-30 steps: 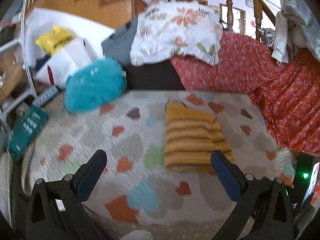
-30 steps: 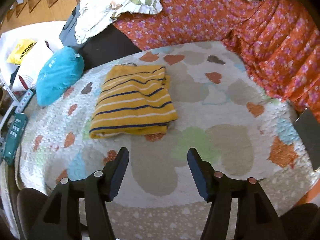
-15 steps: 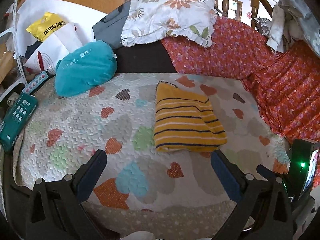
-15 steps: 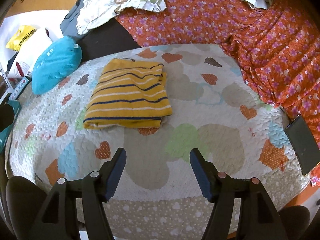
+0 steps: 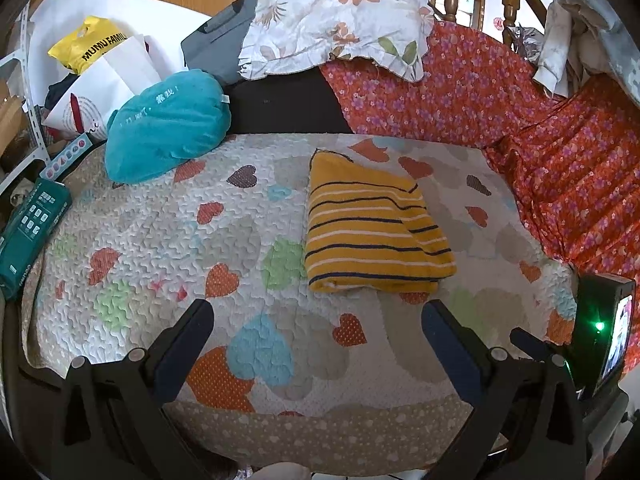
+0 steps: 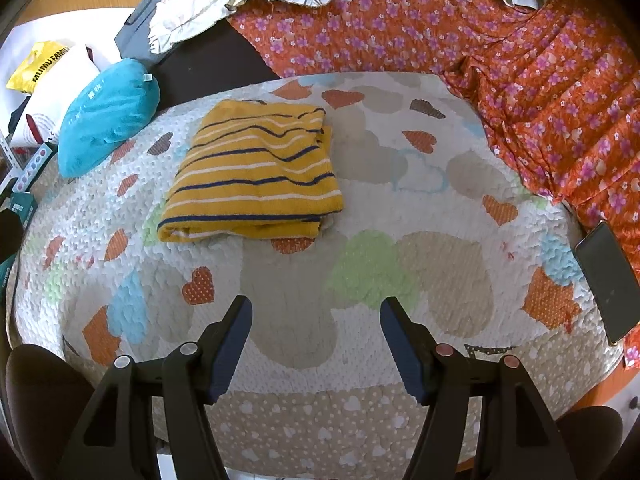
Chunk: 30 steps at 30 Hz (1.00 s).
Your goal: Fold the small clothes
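Note:
A yellow garment with navy and white stripes [image 5: 372,228] lies folded into a rectangle on the heart-patterned quilt [image 5: 160,240]; it also shows in the right wrist view [image 6: 256,176]. My left gripper [image 5: 318,314] is open and empty, held back above the quilt's near part, well short of the garment. My right gripper [image 6: 316,308] is open and empty too, near the quilt's front edge [image 6: 320,420], apart from the garment.
A teal cushion [image 5: 168,124] lies at the quilt's back left, with a floral pillow [image 5: 340,16] and red flowered fabric [image 5: 560,152] behind and to the right. A phone [image 6: 608,280] lies at the right edge. A green box [image 5: 28,236] and bags [image 5: 100,64] sit at the left.
Both grippers have drawn back and up from the folded garment, so more of the quilt and its front edge shows. The garment has not moved. Both stay open.

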{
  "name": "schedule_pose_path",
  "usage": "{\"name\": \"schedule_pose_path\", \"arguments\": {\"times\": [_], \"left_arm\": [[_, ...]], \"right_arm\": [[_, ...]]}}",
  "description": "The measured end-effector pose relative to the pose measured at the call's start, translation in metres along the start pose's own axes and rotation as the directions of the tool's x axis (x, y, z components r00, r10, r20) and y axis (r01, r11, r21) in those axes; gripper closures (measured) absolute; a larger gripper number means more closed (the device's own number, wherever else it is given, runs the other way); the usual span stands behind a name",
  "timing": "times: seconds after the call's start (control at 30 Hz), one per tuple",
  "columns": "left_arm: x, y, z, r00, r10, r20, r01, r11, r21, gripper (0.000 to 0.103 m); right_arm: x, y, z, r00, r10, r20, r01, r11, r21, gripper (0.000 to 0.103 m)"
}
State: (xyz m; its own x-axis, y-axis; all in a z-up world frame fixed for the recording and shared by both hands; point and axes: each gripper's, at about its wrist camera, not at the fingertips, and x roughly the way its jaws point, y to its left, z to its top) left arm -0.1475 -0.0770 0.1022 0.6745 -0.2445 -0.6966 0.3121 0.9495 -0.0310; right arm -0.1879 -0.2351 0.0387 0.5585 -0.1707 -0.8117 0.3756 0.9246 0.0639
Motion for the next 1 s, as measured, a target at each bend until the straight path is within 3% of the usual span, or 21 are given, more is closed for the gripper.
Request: {"name": "schedule_pose_path", "arguments": {"times": [0.3,0.43,0.63,1.0], "left_arm": [[0.018,0.004,-0.009,0.999,-0.002,-0.054,0.002,1.0,-0.004,0.0],[0.024,0.008,-0.012,0.998,-0.009,-0.066,0.008,1.0,-0.02,0.0],[0.037,0.013,-0.013,0.995,-0.046,-0.091,0.042,0.998,-0.049,0.0],[0.069,0.019,-0.025,0.985,-0.001,-0.171,-0.005,0.999,-0.033,0.0]], "right_arm": [[0.012,-0.003,-0.003,0.999,-0.022,-0.037,0.022,1.0,-0.001,0.03],[0.018,-0.005,-0.003,0.997,-0.06,-0.05,0.06,0.998,-0.008,0.025],[0.029,-0.002,-0.001,0.994,-0.088,-0.068,0.086,0.996,-0.037,0.024],[0.048,0.01,0.007,0.99,-0.117,-0.08,0.11,0.99,-0.09,0.024]]}}
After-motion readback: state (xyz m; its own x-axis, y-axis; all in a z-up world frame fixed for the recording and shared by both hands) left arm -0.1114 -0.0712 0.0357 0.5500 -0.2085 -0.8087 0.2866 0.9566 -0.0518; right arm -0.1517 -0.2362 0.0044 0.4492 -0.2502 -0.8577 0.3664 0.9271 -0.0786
